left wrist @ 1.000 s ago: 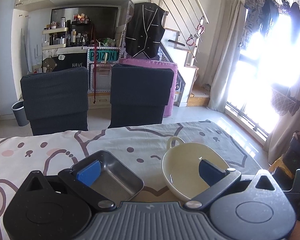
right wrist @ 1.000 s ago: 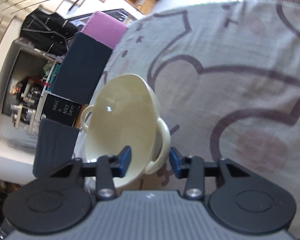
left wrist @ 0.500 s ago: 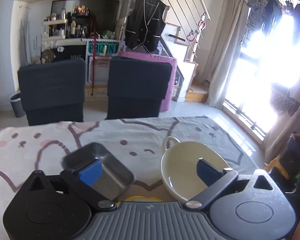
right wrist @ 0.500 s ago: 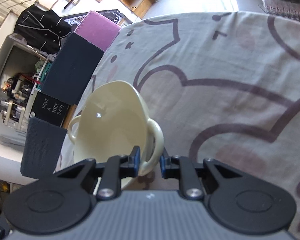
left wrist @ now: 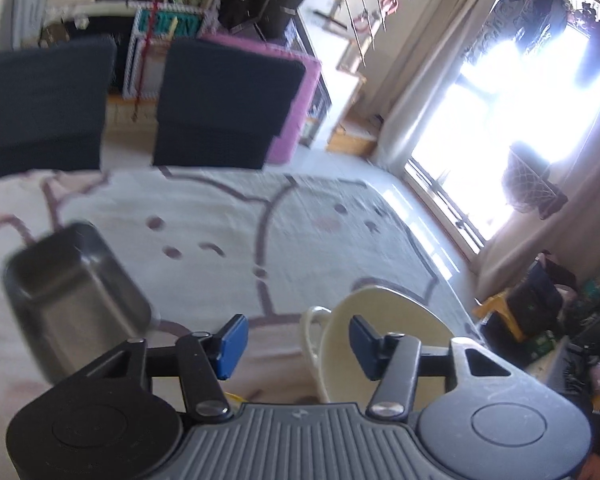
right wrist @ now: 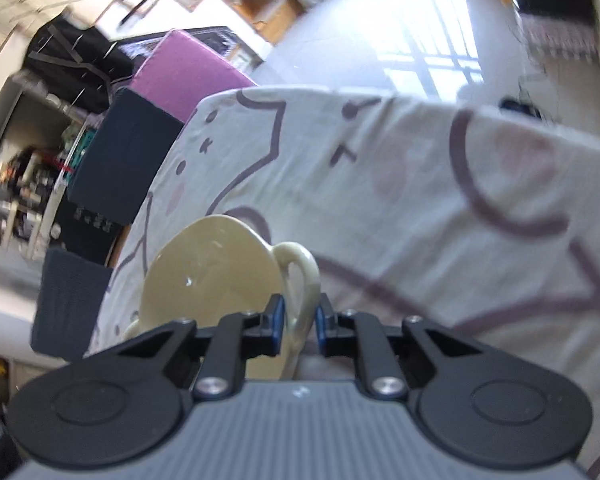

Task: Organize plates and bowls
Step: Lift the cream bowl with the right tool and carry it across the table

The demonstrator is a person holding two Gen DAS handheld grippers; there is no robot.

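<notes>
A cream bowl (right wrist: 212,276) with two loop handles is tipped up over the cat-print tablecloth (right wrist: 400,208). My right gripper (right wrist: 300,320) is closing on its near handle (right wrist: 300,268), and both blue pads press on that handle. In the left wrist view the same bowl (left wrist: 412,324) stands on edge at lower right. My left gripper (left wrist: 296,340) is closing around its other handle (left wrist: 312,332) and rim: one pad is inside the bowl, the other is well clear of the handle. A steel rectangular tray (left wrist: 72,296) lies at the left, outside the left gripper.
Two dark chair backs (left wrist: 220,108) stand at the far side of the table, with a pink panel (left wrist: 296,112) behind one. The table's right edge (left wrist: 432,248) drops to a sunlit floor by the window. A yellow sliver (left wrist: 232,396) shows under the left gripper.
My left gripper has swung right, off the steel tray, and its jaws have narrowed around the bowl's handle and rim. The right jaws have closed on the other handle; the bowl has tipped up.
</notes>
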